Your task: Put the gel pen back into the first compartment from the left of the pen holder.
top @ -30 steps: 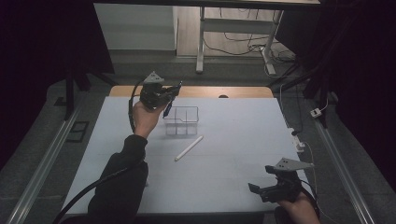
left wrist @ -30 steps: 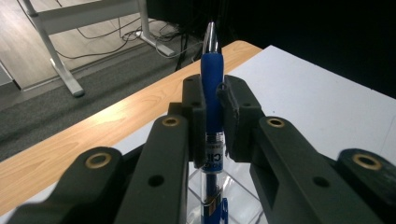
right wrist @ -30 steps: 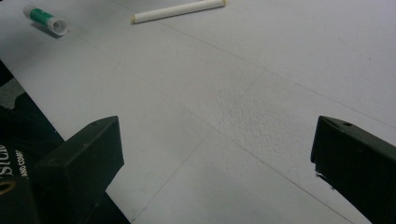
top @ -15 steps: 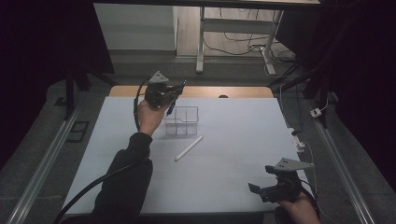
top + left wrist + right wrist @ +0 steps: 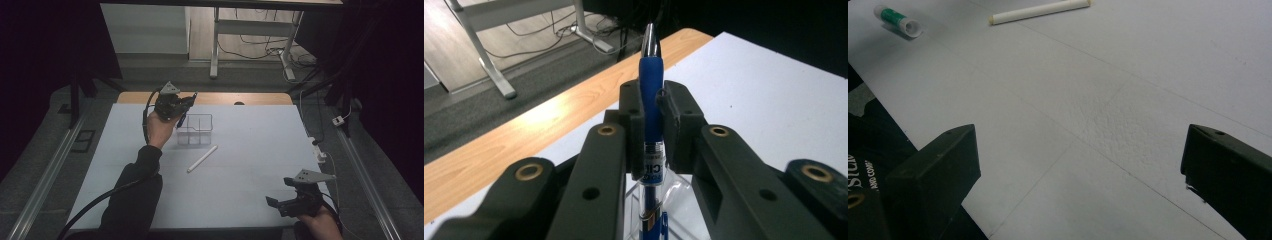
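Vs ~1 s ago: left tongs (image 5: 186, 102) w/ the blue pen (image 5: 183, 118) have drifted a bit toward 3 o'clock and now sit right over the 9 o'clock edge of the clear organizer box (image 5: 195, 129); right side hasn't budged. My read: carry phase is done, this is line-up for dropping the pen into a compartment, so task is mid-way, release not yet done. Left tongs: pressed together on the pen barrel, pinching it near the blue rubber grip; in left gripper view the pen (image 5: 651, 95) stands between the jaws, silver tip pointing up/away, lower barrel w/ label running down over the clear box (image 5: 674, 195) underneath. Can't tell from these shots which compartment it's over, or whether the low end already touches the box wall. Pen is tilted in the high view, top end leaning toward 1 o'clock. Right tongs (image 5: 282, 197): spread wide, holding nothing, hovering low over the desk (image 5: 260, 150) at approx 5 o'clock, well apart from the box. Right gripper view: bare white desk surface between the jaws, white pen-like stick (image 5: 1040, 12) farther out, and a small green-and-white tube (image 5: 897, 20) lying toward its 11 o'clock. The white stick (image 5: 202, 159) lies on the desk just at 6 o'clock of the box, untouched, prob next pick.
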`<action>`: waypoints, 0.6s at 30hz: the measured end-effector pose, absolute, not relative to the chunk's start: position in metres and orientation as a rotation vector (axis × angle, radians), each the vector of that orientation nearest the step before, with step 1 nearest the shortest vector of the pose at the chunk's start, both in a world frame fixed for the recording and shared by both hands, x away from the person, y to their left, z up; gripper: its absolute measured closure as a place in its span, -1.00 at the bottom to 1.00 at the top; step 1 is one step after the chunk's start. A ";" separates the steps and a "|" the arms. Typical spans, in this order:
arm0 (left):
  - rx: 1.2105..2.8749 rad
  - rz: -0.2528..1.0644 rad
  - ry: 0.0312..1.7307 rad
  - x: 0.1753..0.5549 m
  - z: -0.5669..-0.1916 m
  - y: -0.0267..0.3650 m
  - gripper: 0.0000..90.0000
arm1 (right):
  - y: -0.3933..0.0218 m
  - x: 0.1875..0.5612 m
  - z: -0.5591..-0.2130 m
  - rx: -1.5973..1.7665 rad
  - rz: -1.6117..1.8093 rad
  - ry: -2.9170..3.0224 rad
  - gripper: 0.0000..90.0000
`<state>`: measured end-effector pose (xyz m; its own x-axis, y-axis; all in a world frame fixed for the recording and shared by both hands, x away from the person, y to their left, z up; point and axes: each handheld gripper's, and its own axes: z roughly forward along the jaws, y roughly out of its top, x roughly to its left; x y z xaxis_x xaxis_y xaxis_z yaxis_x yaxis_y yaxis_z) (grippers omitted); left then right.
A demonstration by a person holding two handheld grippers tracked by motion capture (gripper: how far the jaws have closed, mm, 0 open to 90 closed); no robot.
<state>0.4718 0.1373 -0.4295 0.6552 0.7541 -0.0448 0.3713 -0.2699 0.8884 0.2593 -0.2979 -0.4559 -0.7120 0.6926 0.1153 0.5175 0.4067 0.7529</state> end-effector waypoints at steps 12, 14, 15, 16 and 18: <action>1.904 0.445 0.933 0.473 -0.443 0.137 0.77 | -0.298 0.259 -0.456 1.069 1.190 2.449 -0.95; 1.911 0.439 0.948 0.473 -0.447 0.138 0.77 | -0.298 0.259 -0.456 1.066 1.193 2.449 -0.95; 1.912 0.435 0.955 0.473 -0.449 0.138 0.77 | -0.298 0.259 -0.456 1.066 1.192 2.449 -0.95; 1.914 0.428 0.962 0.473 -0.450 0.139 0.77 | -0.298 0.259 -0.456 1.066 1.188 2.449 -0.95; 1.918 0.424 0.976 0.473 -0.453 0.141 0.76 | -0.298 0.259 -0.456 1.067 1.188 2.450 -0.95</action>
